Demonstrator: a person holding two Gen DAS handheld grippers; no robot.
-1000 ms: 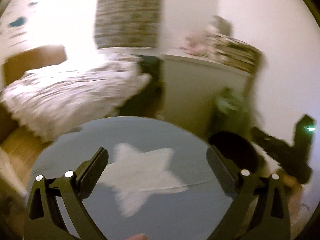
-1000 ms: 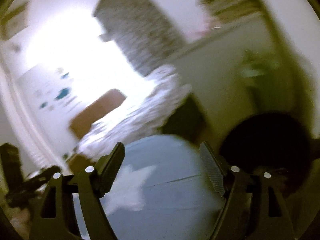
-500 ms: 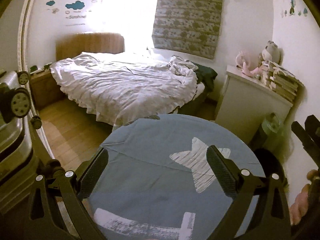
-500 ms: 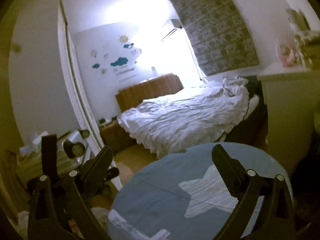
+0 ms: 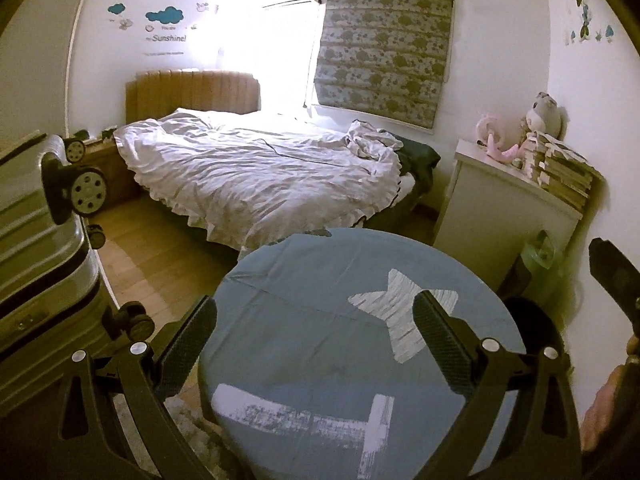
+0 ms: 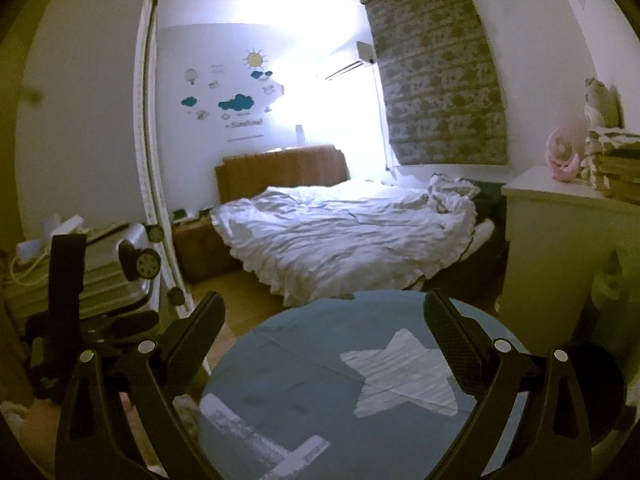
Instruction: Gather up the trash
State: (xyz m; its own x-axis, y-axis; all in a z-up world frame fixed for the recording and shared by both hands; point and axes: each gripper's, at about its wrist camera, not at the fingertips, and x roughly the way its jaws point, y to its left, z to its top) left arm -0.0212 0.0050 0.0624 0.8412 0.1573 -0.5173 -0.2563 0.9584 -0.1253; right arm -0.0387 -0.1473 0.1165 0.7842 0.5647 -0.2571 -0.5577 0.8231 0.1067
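My left gripper (image 5: 314,320) is open and empty above a round table with a blue cloth (image 5: 320,292) that bears a white star. My right gripper (image 6: 324,314) is open and empty over the same table (image 6: 304,356). A black bin (image 5: 532,320) stands on the floor at the table's right, next to a green bag (image 5: 542,250). The bin also shows in the right wrist view (image 6: 596,384). No loose trash shows on the table. The other gripper shows at the right edge of the left wrist view (image 5: 612,276).
A bed with a rumpled white cover (image 5: 260,172) lies beyond the table. A silver suitcase (image 5: 36,240) stands at the left. A white cabinet (image 5: 508,216) at the right carries stacked books (image 5: 564,172) and soft toys. Wooden floor (image 5: 160,256) runs between suitcase and bed.
Both views have swung left and steadied: the bin and cabinet slid to the right edge, the suitcase and whole bed came into view. Both grippers stayed open.
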